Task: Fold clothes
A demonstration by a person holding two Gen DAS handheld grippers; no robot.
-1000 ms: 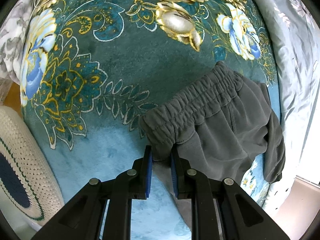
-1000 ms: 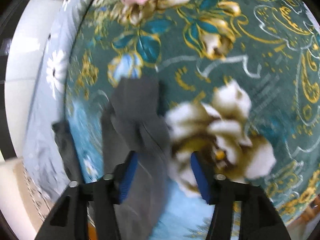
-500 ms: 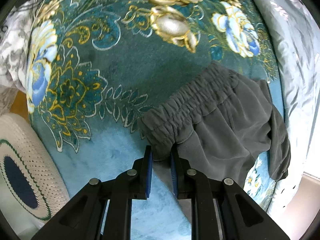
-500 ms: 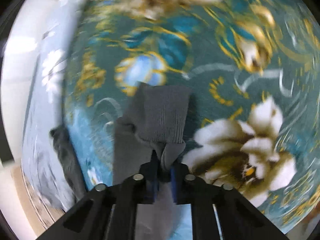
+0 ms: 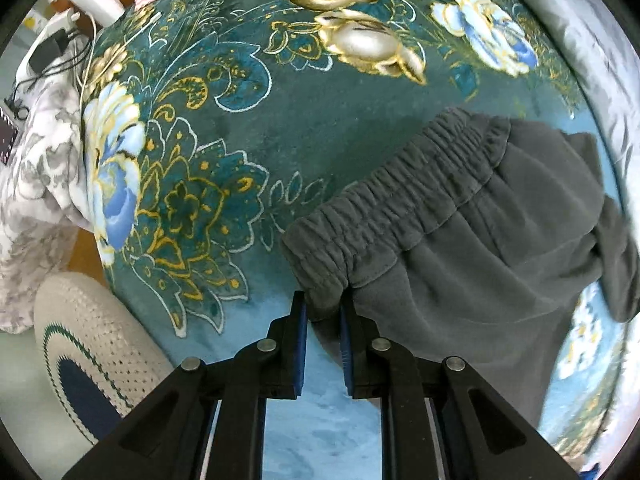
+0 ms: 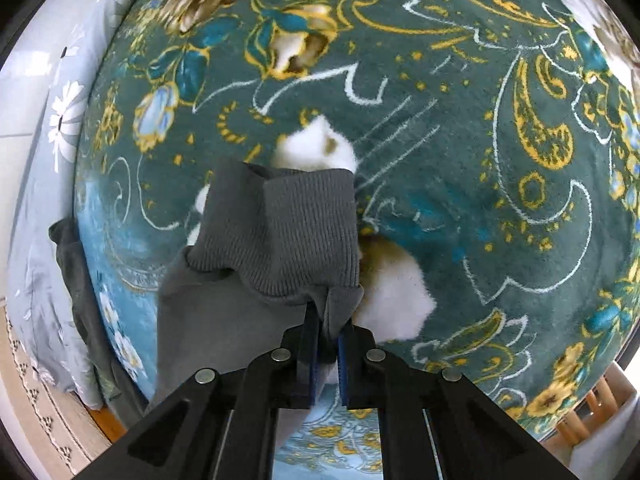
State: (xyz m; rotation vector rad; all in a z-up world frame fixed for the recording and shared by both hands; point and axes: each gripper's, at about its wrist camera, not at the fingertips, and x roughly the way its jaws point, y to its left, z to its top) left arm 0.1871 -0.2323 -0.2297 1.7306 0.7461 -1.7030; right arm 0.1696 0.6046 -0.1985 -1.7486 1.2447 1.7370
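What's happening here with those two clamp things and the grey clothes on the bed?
A person is folding a pair of grey sweatpants on a teal flowered blanket, using a handheld gripper in each hand. The left gripper is pinched on the elastic waistband at its corner. The right gripper is clamped on the fabric just below the ribbed ankle cuff of a leg. So both ends of the pants are gripped, with the fold itself not yet made.

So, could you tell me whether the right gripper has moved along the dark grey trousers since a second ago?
Yes. The right gripper now clamps the ribbed grey cuff, with the white flower just beside it; earlier it was open, straddling both.
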